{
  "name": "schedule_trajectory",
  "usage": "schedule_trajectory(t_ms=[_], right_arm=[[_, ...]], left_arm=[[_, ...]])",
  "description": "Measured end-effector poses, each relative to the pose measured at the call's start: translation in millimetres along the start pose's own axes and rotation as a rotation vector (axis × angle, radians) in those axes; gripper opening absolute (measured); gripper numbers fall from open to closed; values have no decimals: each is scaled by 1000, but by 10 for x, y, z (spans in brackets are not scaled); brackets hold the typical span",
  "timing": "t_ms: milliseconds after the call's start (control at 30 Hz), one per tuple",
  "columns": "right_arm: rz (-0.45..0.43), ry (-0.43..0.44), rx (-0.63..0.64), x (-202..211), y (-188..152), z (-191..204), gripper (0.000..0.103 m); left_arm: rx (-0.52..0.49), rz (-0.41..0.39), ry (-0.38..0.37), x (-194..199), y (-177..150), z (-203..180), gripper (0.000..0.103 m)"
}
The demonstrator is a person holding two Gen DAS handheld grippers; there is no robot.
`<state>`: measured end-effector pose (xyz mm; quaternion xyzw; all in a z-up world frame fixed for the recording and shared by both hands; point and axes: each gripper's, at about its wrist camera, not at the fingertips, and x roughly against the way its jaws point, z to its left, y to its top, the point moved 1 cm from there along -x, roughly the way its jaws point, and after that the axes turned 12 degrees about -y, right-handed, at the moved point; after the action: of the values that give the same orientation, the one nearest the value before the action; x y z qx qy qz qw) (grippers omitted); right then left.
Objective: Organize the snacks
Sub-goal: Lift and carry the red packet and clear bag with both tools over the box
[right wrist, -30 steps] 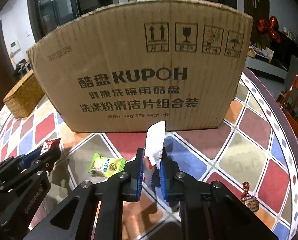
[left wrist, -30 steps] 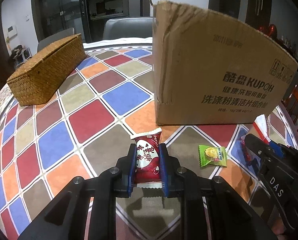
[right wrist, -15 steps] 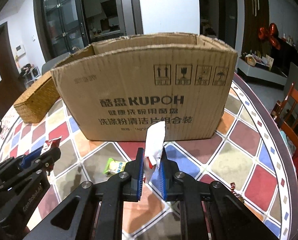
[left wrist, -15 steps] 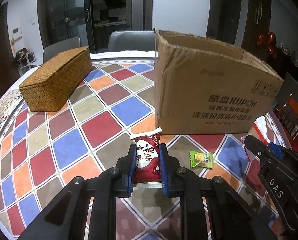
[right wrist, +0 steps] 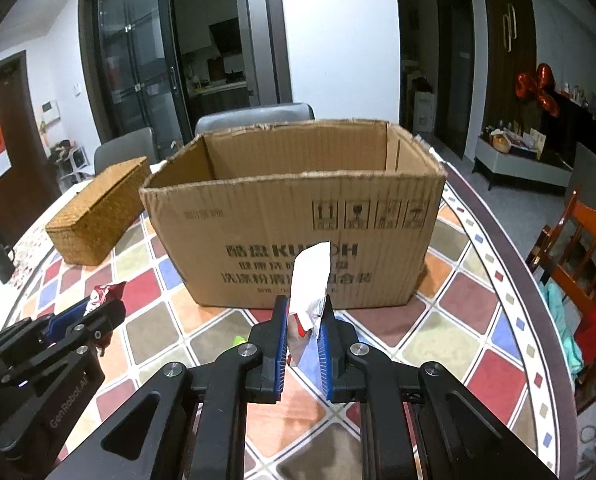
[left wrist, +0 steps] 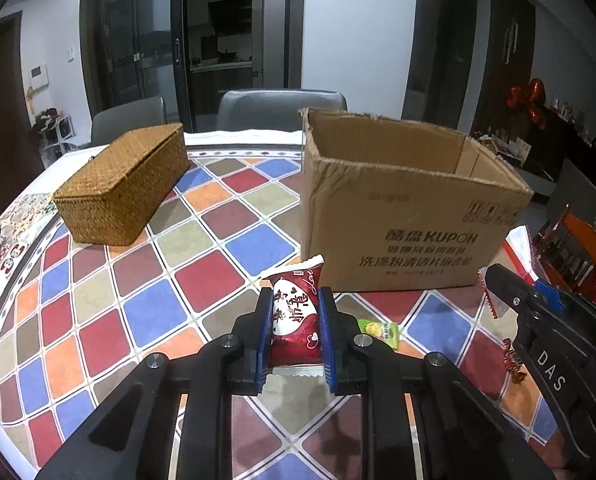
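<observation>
My left gripper [left wrist: 294,300] is shut on a dark red snack packet [left wrist: 296,312] and holds it above the table, in front of the open cardboard box [left wrist: 410,216]. My right gripper [right wrist: 303,310] is shut on a white snack packet [right wrist: 310,280] with red print, raised before the same box [right wrist: 298,216]. The box interior looks empty from here. A green candy packet [left wrist: 380,332] lies on the table below my left gripper. The right gripper also shows at the right edge of the left wrist view [left wrist: 494,280], and the left gripper shows in the right wrist view [right wrist: 106,304].
A woven wicker box [left wrist: 126,188] with a lid stands at the far left of the table. A small red-wrapped candy [left wrist: 512,362] lies on the checkered tablecloth [left wrist: 158,308] at right. Chairs stand behind the table and a wooden chair [right wrist: 586,248] stands at right.
Both grippers have risen with their packets, so the box's open top and inside now show. The green candy stays on the table.
</observation>
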<state>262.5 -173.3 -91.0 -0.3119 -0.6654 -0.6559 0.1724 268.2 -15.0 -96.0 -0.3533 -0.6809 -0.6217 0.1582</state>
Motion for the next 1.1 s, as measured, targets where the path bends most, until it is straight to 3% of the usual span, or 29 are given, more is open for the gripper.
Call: schedule_trajectory(t_ms=[667,1100], right_arm=[[-82,-7,-16,250,437,-147,15],[-123,-16,-14,243,778,-196,15]], left_arm=[[-36,-63,-23,183,465,-199,22],[-66,-89,-50,98,850,-323,22]])
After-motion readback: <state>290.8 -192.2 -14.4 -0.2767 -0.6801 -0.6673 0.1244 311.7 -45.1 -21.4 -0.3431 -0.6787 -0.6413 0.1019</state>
